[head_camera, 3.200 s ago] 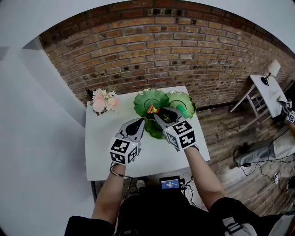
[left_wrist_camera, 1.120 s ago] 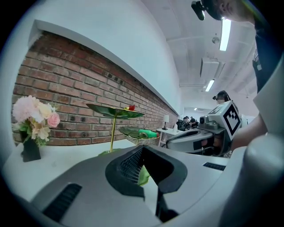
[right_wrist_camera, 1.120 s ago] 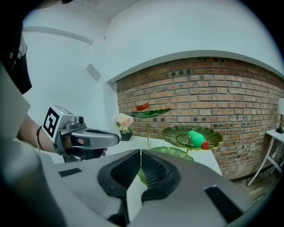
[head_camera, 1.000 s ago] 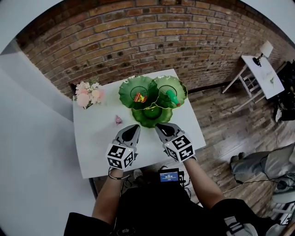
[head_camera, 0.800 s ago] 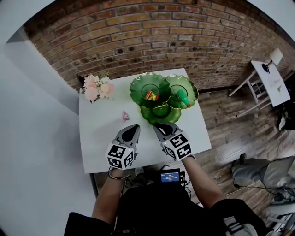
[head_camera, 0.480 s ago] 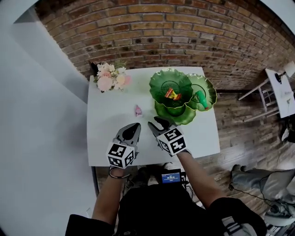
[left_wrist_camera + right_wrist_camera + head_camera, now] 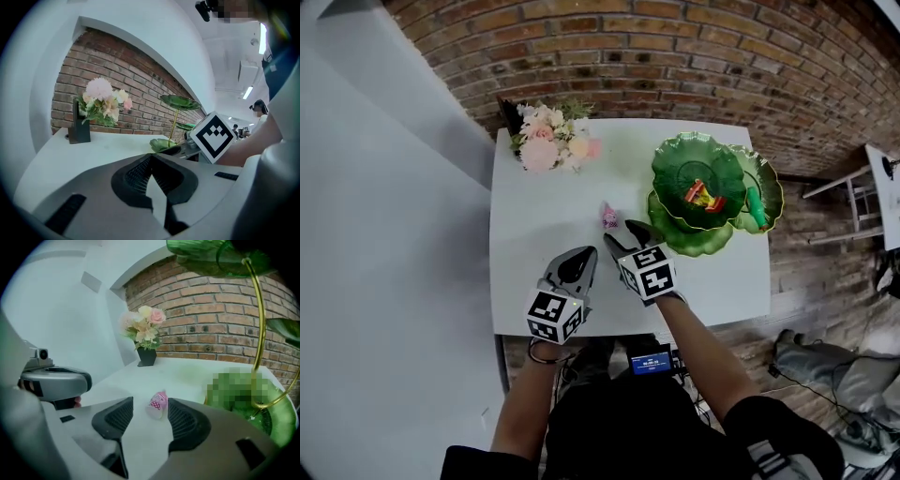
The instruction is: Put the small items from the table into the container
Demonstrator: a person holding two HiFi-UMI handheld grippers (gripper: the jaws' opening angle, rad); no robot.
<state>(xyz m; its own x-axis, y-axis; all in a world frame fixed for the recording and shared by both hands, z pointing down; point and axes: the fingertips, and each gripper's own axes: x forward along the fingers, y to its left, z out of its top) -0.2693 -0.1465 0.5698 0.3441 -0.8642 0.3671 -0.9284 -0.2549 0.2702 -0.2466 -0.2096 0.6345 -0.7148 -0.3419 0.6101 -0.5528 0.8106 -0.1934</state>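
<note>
A small pink wrapped candy (image 7: 609,217) lies on the white table (image 7: 534,234), left of the green tiered dish (image 7: 698,192). In the right gripper view the candy (image 7: 158,404) sits on the table just ahead of the gap between the jaws, untouched. My right gripper (image 7: 622,236) (image 7: 150,416) is opening, with nothing between its pads. The top bowl holds orange and red wrapped items (image 7: 701,194). A green item (image 7: 753,208) rests in the right bowl. My left gripper (image 7: 579,265) (image 7: 151,161) hovers shut and empty over the table's near part, left of the right one.
A bunch of pink and white flowers in a dark vase (image 7: 553,141) (image 7: 146,333) stands at the table's far left corner. A brick wall (image 7: 675,56) runs behind the table. The dish's gold stem (image 7: 258,333) rises close on the right of the right gripper.
Both grippers have drawn back from the green dish and shifted left towards the pink candy. The right jaws have gone from shut to wide apart. The head view has swung left.
</note>
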